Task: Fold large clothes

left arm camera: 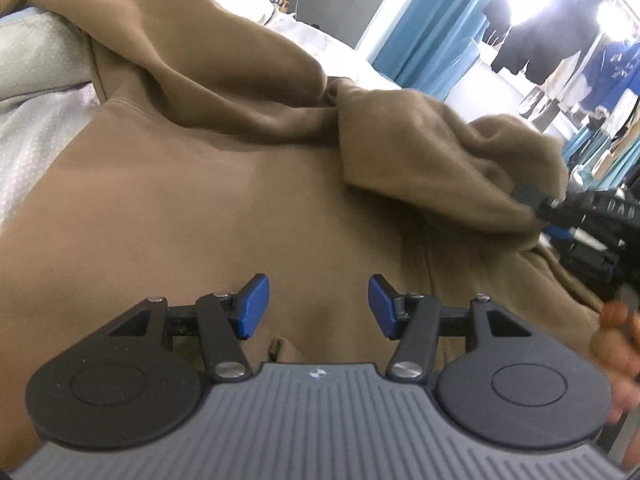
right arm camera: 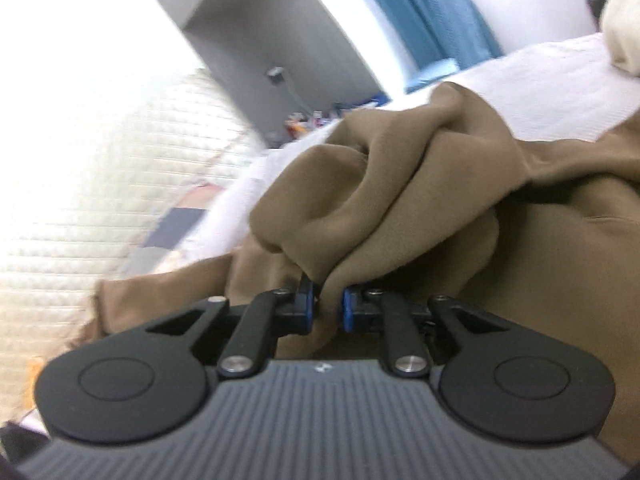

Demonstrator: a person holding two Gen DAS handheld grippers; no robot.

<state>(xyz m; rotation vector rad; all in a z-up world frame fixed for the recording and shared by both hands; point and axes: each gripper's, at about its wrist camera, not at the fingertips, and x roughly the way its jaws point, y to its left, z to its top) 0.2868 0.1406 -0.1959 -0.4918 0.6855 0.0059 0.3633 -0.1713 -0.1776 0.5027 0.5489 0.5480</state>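
Note:
A large brown garment lies spread over the bed, with a bunched sleeve or fold lifted at the right. My left gripper is open and empty, its blue pads hovering just above the flat brown cloth. My right gripper is shut on a bunched fold of the brown garment and holds it raised above the rest. The right gripper also shows in the left wrist view at the right edge, pinching that fold.
A light patterned bed cover lies under the garment at left. White bedding lies beyond. Blue curtains and hanging clothes stand at the far right. A quilted white surface is at left.

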